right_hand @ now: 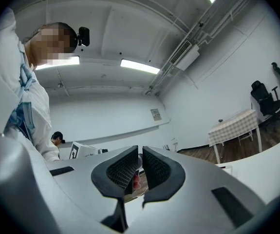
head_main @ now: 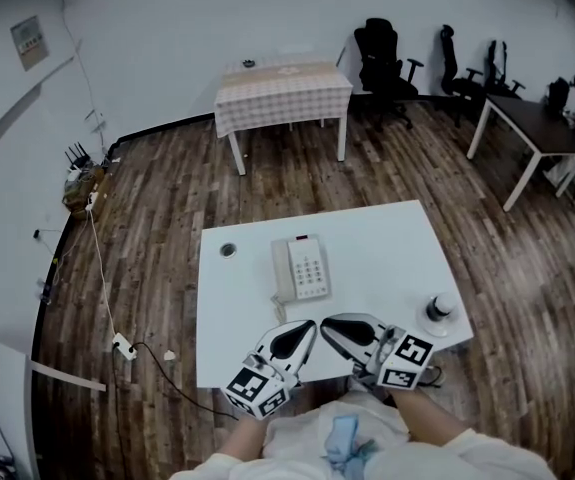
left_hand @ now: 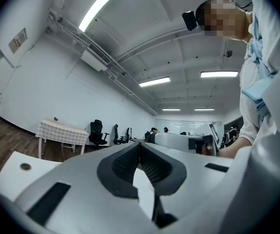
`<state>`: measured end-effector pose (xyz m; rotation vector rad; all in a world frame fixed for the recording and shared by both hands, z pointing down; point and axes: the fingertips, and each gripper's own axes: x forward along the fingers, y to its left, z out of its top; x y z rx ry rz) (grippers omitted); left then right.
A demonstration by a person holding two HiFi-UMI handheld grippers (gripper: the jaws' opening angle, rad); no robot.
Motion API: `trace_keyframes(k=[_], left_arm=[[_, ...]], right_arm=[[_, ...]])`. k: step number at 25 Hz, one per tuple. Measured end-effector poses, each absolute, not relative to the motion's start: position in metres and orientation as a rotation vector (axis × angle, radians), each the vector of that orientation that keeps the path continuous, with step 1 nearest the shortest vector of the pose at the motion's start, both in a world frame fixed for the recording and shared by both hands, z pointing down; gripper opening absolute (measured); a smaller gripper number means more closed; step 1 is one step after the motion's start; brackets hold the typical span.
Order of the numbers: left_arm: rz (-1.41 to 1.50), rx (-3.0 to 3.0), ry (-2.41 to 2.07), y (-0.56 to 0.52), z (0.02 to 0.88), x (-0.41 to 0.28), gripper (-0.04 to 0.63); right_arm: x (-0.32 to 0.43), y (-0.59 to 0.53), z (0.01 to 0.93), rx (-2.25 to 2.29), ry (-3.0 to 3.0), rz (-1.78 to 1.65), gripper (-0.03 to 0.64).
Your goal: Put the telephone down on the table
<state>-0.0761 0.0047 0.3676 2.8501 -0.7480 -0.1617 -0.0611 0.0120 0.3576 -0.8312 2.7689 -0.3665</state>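
The telephone (head_main: 301, 268) is seen lying flat near the middle of the white table (head_main: 387, 248), with its handset (head_main: 281, 271) seated along its left side. The left tongs (head_main: 307, 330) and the right tongs (head_main: 332, 326) are held over the table's near edge, their tips almost meeting, and the telephone is touched by neither. The left tongs are pressed fully together, with nothing between them. The right tongs are parted by a narrow slit, and nothing is clamped in it. 1 small round object (head_main: 439, 311) is set near the table's right edge.

White telephone (head_main: 300, 268), white table (head_main: 392, 253), checked tablecloth (head_main: 282, 90), dark wood floor (head_main: 157, 208)
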Motion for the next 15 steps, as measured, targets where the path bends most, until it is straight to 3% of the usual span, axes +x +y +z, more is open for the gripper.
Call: trace_keyframes(k=[15], left_arm=[[-0.327, 2.82, -0.872, 0.02, 0.331, -0.138, 0.002]], right_arm=[[-0.073, 0.037, 0.343, -0.867, 2.815, -0.266, 0.049]])
